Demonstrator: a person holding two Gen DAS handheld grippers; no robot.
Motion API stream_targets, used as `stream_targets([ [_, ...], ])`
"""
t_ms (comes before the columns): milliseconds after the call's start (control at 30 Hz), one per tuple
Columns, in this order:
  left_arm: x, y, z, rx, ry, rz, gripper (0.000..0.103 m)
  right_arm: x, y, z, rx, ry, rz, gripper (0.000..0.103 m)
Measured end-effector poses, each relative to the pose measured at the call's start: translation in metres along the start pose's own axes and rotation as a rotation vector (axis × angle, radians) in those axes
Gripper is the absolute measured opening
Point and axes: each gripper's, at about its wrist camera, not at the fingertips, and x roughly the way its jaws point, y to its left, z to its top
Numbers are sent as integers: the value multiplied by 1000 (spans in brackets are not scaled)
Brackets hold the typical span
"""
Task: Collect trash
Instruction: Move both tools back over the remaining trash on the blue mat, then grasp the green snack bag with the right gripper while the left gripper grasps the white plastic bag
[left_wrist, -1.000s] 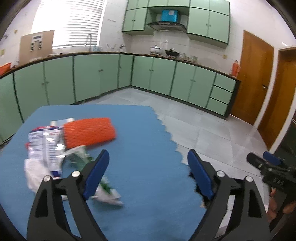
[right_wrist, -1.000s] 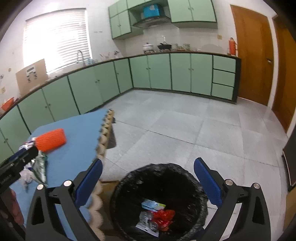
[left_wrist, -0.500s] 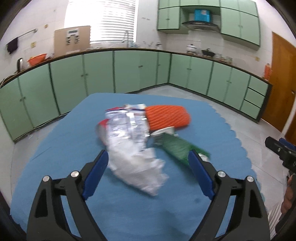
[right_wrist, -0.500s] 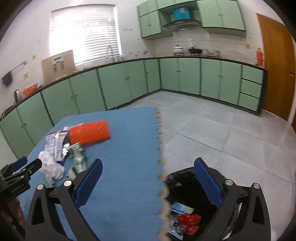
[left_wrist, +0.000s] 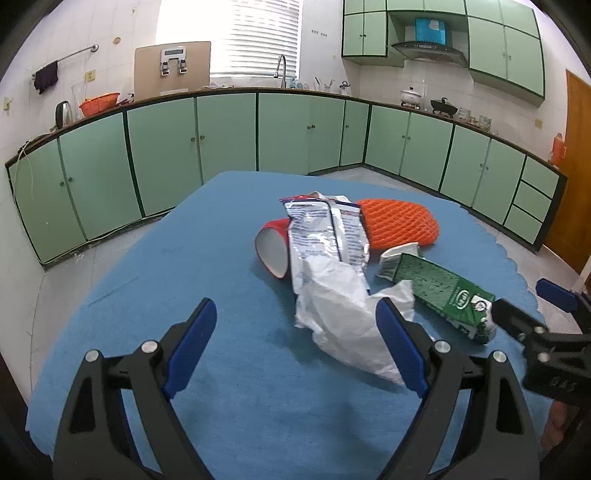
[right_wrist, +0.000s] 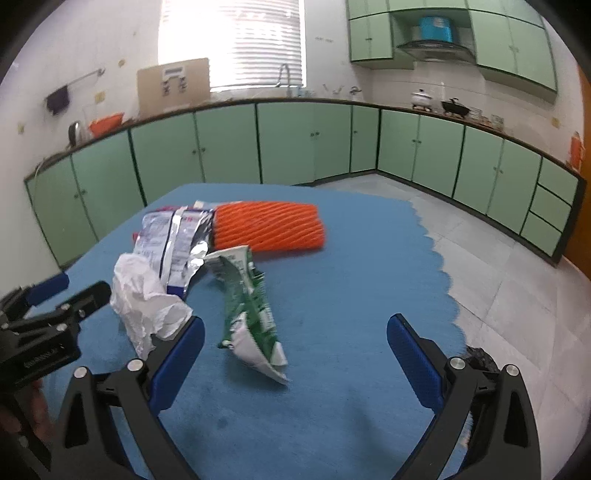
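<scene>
A blue-covered surface (left_wrist: 207, 258) with a scalloped edge stands in a kitchen lined with green cabinets (left_wrist: 225, 133). The trash lies in one loose cluster toward the far middle of the surface.

In the left wrist view, the left tool (left_wrist: 295, 350) hangs over the near part of the surface with its blue-padded jaws spread wide and nothing between them; its right pad stands in front of the near edge of a crumpled white plastic bag (left_wrist: 343, 310). Behind the bag lies a silver foil snack wrapper (left_wrist: 325, 229), overlapping a red paper cup (left_wrist: 273, 247) that lies on its side with its white mouth facing the camera. An orange foam net sleeve (left_wrist: 399, 225) lies flat just behind and to the right of the wrapper. A flattened green carton (left_wrist: 439, 291) stretches from the sleeve toward the right edge.

In the right wrist view, the right tool (right_wrist: 295, 354) also stands wide and empty above the surface, with the green carton (right_wrist: 247, 306) lying just beyond the gap between its pads. The white bag (right_wrist: 144, 299) sits beside its left pad, the foil wrapper (right_wrist: 173, 236) and orange sleeve (right_wrist: 266, 229) farther back. A black bin liner (right_wrist: 480, 360) peeks out past the surface edge behind the right pad, above the grey tiled floor (right_wrist: 517, 280).
</scene>
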Motion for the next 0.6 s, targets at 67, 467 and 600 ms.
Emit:
stream_targets([
  [67, 0, 2, 0, -3, -1, -1, 85, 8, 5, 0, -11, 20, 5, 97],
  [467, 11, 13, 0, -21, 17, 0, 85, 46, 11, 4, -31, 134, 27, 83],
  [600, 15, 13, 0, -21, 26, -3, 85, 52, 10, 3, -27, 165, 34, 71],
])
